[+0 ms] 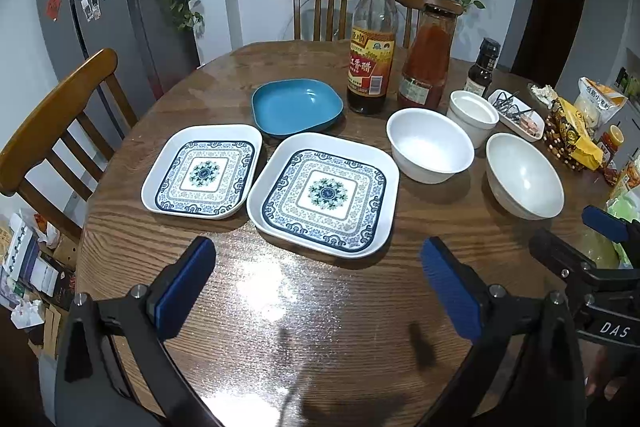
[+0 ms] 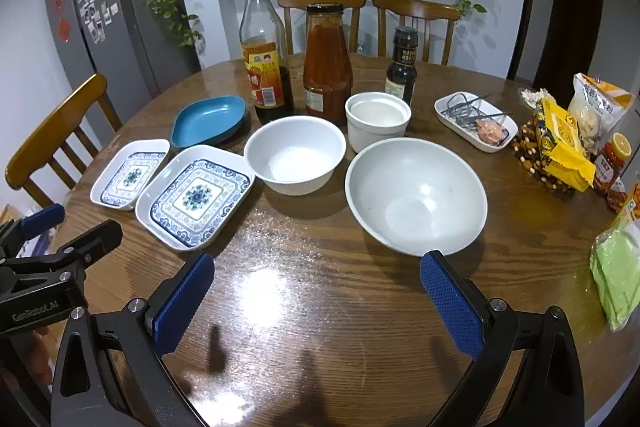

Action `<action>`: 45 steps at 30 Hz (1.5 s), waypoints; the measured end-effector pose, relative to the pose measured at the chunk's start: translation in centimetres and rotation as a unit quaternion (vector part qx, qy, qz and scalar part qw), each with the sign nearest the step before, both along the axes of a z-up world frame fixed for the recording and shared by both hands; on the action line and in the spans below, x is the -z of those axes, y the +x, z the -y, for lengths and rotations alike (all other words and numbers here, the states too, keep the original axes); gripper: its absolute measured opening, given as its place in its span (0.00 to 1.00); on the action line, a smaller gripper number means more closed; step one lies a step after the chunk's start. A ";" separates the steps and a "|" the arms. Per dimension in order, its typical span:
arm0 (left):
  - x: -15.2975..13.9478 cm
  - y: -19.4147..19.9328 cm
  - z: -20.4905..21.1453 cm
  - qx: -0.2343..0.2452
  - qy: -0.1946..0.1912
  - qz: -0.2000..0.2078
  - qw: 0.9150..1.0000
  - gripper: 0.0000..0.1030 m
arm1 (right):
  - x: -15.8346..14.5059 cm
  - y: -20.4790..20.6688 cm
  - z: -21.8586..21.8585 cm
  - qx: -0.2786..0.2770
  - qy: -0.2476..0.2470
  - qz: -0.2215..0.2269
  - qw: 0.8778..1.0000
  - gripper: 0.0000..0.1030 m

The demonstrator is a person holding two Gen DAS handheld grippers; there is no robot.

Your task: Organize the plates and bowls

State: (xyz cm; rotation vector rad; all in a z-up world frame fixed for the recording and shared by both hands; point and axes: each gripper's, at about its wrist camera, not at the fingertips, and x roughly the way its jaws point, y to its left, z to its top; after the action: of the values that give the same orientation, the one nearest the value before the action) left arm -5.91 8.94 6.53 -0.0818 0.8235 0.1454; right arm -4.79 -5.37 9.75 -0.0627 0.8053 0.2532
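Note:
Two square blue-patterned plates lie side by side: a smaller one (image 1: 202,171) (image 2: 130,175) on the left and a larger one (image 1: 324,193) (image 2: 196,197) beside it. A blue dish (image 1: 298,107) (image 2: 210,119) sits behind them. To the right stand a white bowl (image 1: 430,145) (image 2: 296,155), a white ramekin (image 1: 472,117) (image 2: 378,119) and a wide white bowl (image 1: 524,175) (image 2: 416,197). My left gripper (image 1: 316,283) is open above the bare wood in front of the larger plate. My right gripper (image 2: 316,295) is open just short of the wide bowl.
A round wooden table (image 1: 320,307) also holds a vinegar bottle (image 1: 372,39), a red sauce jar (image 1: 426,59), a dark bottle (image 1: 484,67), a white tray of utensils (image 2: 476,121) and snack bags (image 2: 560,143) at the right. Wooden chairs (image 1: 56,123) surround it.

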 end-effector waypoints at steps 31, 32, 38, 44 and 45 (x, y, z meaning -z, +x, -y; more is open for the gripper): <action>7.3 6.3 -8.5 -0.006 -0.137 -0.089 0.986 0.43 | 6.4 6.0 -6.9 -0.059 0.066 -0.121 0.989 0.99; 7.5 6.6 -8.5 -0.008 -0.133 -0.093 0.987 0.36 | 6.6 6.5 -7.3 -0.060 0.064 -0.121 0.989 0.99; 8.0 7.6 -8.9 -0.031 -0.132 -0.095 0.986 0.19 | 7.6 8.7 -9.4 -0.065 0.049 -0.127 0.989 0.94; 7.9 8.2 -9.2 -0.053 -0.134 -0.095 0.985 0.13 | 8.5 10.2 -10.3 -0.066 0.033 -0.134 0.988 0.67; 7.8 8.3 -9.1 -0.051 -0.131 -0.097 0.985 0.13 | 8.4 10.3 -10.4 -0.072 0.030 -0.132 0.988 0.54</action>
State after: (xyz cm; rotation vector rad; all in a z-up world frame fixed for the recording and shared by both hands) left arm 2.38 18.01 -1.30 -0.3628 1.0297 0.1426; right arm 5.46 5.04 1.37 -0.0297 1.0575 0.4280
